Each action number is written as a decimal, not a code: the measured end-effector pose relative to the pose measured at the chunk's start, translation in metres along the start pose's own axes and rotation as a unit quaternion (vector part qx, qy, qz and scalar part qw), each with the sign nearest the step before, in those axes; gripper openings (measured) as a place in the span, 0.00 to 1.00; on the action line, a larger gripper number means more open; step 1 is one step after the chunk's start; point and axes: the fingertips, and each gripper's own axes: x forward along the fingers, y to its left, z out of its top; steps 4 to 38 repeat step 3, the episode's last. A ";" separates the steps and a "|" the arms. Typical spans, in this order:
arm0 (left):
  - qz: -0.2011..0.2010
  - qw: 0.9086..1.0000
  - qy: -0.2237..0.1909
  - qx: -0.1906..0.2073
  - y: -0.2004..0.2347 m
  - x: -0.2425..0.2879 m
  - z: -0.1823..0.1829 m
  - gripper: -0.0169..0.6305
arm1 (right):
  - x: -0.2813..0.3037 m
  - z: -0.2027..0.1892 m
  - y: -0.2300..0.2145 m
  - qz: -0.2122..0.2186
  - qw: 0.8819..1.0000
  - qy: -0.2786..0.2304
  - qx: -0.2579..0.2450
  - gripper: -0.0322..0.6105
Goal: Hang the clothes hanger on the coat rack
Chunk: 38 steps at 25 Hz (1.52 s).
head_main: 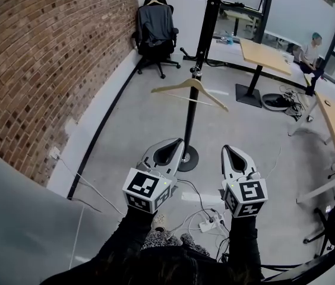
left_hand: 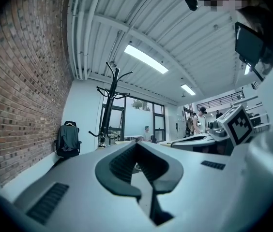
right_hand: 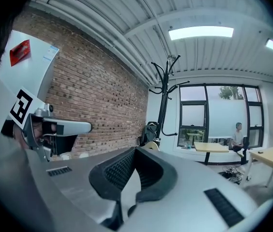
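A pale wooden clothes hanger (head_main: 190,92) hangs from a low hook on the black coat rack (head_main: 201,64), tilted down to the right. The rack's round base (head_main: 186,158) stands on the grey floor just beyond my grippers. My left gripper (head_main: 177,142) and right gripper (head_main: 226,149) are both shut and hold nothing, side by side below the hanger and apart from it. The left gripper view shows the rack (left_hand: 108,108) far off past the shut left gripper (left_hand: 136,144). In the right gripper view, the hanger's end (right_hand: 151,146) peeks over the shut right gripper (right_hand: 136,150), beside the rack (right_hand: 164,103).
A brick wall (head_main: 43,64) runs along the left. A black office chair with a jacket (head_main: 154,31) stands in the far corner. Wooden desks (head_main: 265,55) are at right, with a seated person (head_main: 310,53). A power strip and cables (head_main: 206,223) lie by my feet.
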 end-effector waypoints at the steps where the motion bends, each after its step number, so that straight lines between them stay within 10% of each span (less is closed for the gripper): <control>1: 0.000 1.000 0.000 0.003 -0.001 0.000 0.001 0.04 | -0.001 0.000 -0.001 0.000 1.000 -0.001 0.001 0.06; 38: 0.000 1.000 -0.001 0.007 -0.003 -0.001 0.002 0.04 | -0.003 0.001 -0.002 -0.001 1.000 -0.003 0.001 0.06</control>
